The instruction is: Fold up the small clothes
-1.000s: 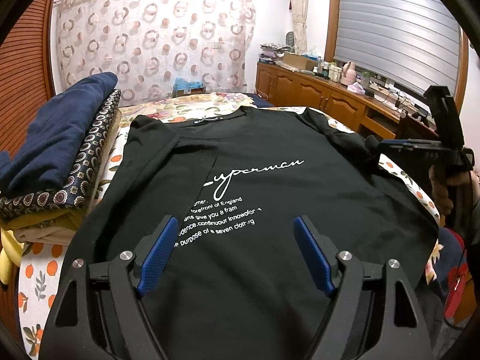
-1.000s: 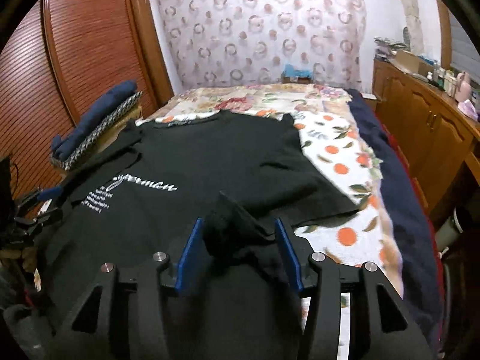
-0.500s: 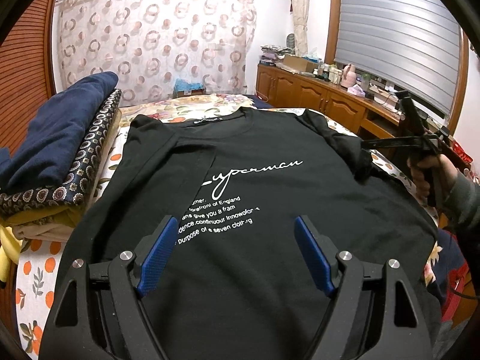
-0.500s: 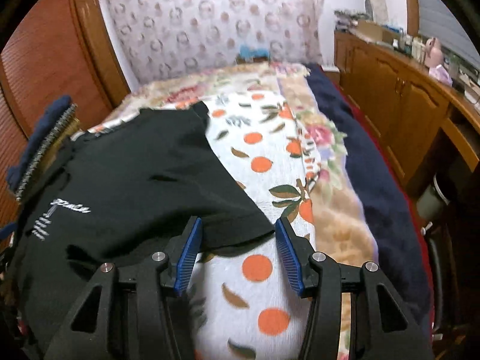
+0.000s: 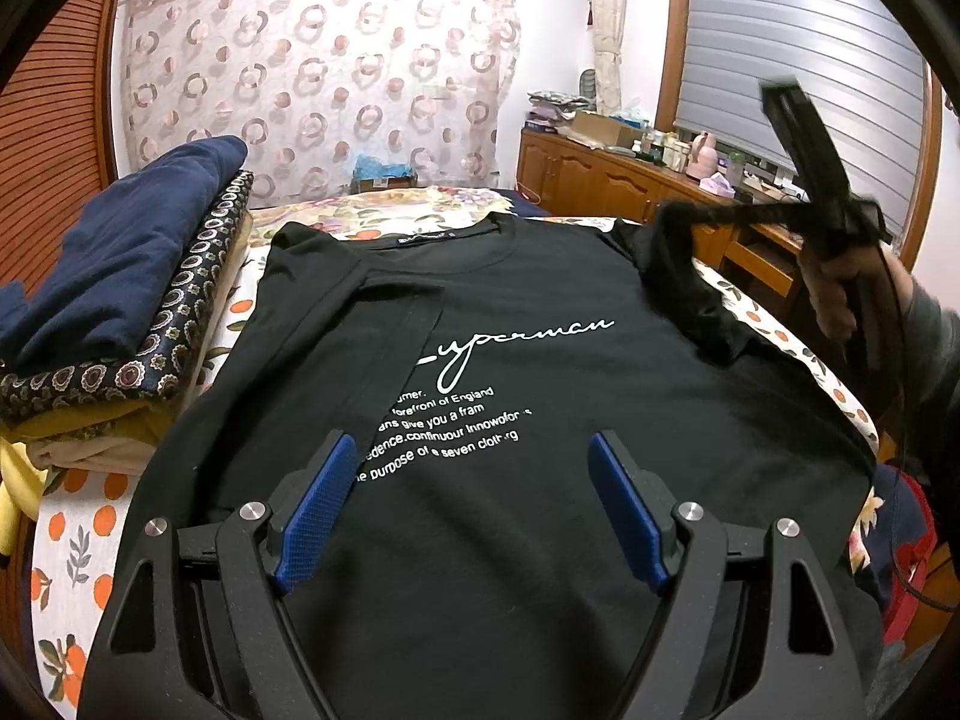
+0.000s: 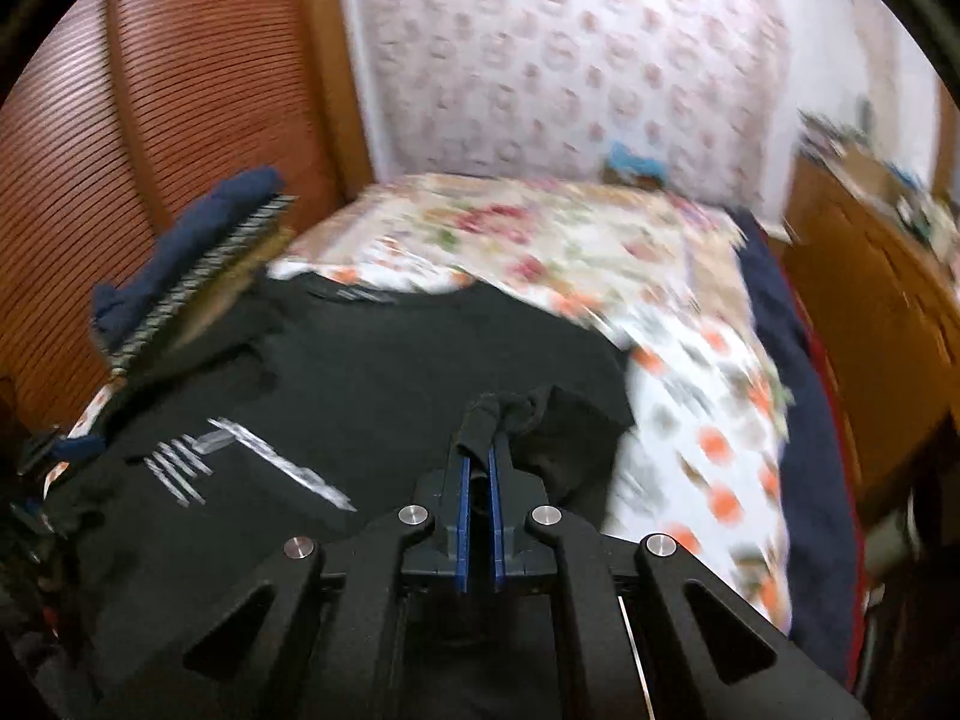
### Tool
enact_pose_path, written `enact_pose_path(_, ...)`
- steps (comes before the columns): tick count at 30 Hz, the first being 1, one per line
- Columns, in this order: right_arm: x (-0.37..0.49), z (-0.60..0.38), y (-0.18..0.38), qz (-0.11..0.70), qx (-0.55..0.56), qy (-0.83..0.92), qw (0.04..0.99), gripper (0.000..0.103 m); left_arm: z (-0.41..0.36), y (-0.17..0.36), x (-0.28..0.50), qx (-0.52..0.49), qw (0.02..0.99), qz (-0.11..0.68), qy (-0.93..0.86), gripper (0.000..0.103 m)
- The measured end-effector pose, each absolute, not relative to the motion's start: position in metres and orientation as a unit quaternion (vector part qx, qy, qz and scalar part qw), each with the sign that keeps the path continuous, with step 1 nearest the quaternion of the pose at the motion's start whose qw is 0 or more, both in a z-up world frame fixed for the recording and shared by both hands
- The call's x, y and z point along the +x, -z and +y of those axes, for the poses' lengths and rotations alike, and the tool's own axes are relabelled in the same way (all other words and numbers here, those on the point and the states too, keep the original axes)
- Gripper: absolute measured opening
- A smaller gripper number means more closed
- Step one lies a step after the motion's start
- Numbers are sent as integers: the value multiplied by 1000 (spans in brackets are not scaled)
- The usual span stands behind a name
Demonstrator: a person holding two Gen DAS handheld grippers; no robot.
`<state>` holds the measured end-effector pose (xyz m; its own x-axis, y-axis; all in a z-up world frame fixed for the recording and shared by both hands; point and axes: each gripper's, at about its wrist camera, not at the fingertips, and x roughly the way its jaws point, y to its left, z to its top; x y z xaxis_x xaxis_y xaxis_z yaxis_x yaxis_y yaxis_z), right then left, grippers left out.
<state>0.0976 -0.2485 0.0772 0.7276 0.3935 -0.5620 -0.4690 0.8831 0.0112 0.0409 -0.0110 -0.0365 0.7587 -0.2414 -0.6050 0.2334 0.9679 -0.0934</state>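
A black T-shirt [image 5: 510, 360] with white lettering lies front up on the flowered bed; its left sleeve is folded inward. My left gripper [image 5: 468, 504] hovers open over the shirt's lower part, with nothing between its blue pads. My right gripper [image 6: 480, 468] is shut on the shirt's right sleeve [image 6: 510, 414], which bunches over its tips. In the left wrist view the right gripper [image 5: 678, 216] holds that sleeve [image 5: 678, 264] lifted off the bed, a hand [image 5: 834, 294] on its handle.
A stack of folded clothes [image 5: 120, 288], navy on top, sits at the bed's left side by a wooden slatted door [image 6: 120, 150]. A wooden cabinet [image 5: 630, 186] with clutter runs along the right. The flowered bedspread [image 6: 690, 372] shows right of the shirt.
The right gripper shut on the shirt's right sleeve and lifted it up and inward over the shirt. The left gripper stayed still and open.
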Motion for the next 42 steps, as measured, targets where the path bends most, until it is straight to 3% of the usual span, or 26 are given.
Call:
enact_pose_path(5, 107, -195, -99, 269, -80, -278, 919, 5, -6, 38, 42, -11, 937, 326, 122, 81)
enact_pose_path(6, 110, -190, -101, 267, -81, -279, 919, 17, -5, 39, 42, -12, 937, 326, 122, 80)
enact_pose_path(7, 114, -188, -102, 265, -80, -274, 921, 40, -4, 39, 43, -12, 938, 326, 121, 80)
enact_pose_path(9, 118, -194, -99, 262, -69, -265, 925, 56, -2, 39, 43, -14, 938, 325, 121, 80)
enact_pose_path(27, 73, -176, -21, 336, -111, -229, 907, 56, 10, 40, 49, -23, 940, 324, 102, 80)
enact_pose_path(35, 54, -160, -8, 334, -135, -246, 900, 56, 12, 42, 49, -25, 939, 326, 102, 80)
enact_pose_path(38, 52, -158, -2, 330, -167, -227, 901, 42, 13, 44, 51, -27, 939, 329, 101, 80)
enact_pose_path(39, 53, -158, -3, 329, -165, -225, 902, 25, 13, 44, 51, -27, 938, 329, 101, 80)
enact_pose_path(40, 53, -158, -4, 328, -170, -218, 904, 15, 14, 44, 51, -28, 938, 329, 101, 80)
enact_pose_path(42, 52, -159, -7, 329, -168, -223, 902, 12, 16, 43, 51, -29, 939, 329, 98, 80)
